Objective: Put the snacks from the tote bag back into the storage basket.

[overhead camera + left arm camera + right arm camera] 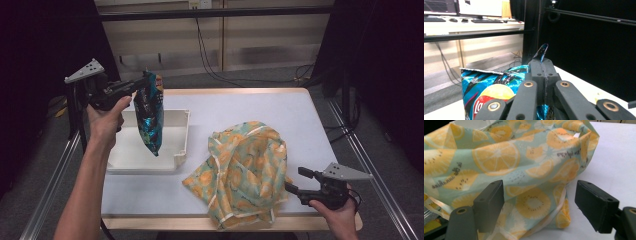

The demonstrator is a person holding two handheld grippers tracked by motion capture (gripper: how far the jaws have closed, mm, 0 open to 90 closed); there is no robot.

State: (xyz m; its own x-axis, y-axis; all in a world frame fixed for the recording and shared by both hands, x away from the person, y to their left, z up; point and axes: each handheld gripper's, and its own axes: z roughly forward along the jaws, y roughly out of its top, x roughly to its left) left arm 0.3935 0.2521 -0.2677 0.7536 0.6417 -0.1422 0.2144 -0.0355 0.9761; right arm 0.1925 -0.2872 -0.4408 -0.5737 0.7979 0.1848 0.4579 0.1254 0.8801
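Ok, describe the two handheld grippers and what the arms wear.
Both the left gripper and right gripper are black, with pistol-style bodies, flat rectangular jaws and linkage arms with brass-coloured pivots. Each carries a grey three-cornered plate with holes. The forearms are bare, with no sleeves.

The table (pixel 300 115) has a white top with a light wooden edge. It stands on a grey floor (pixel 250 80). A black metal frame (pixel 215 12) runs level across the back, with dark curtains (pixel 380 60) at both sides. Silver rails (pixel 55 175) flank the table left and right. Behind the frame stands a pale panelled wall (pixel 260 35); black cables (pixel 210 55) hang from a socket (pixel 199 4) and trail over the floor. In the left gripper view, a desk (pixel 474 25) carries keyboards (pixel 486 21) and a monitor (pixel 481 7). Lighting is even and dim.
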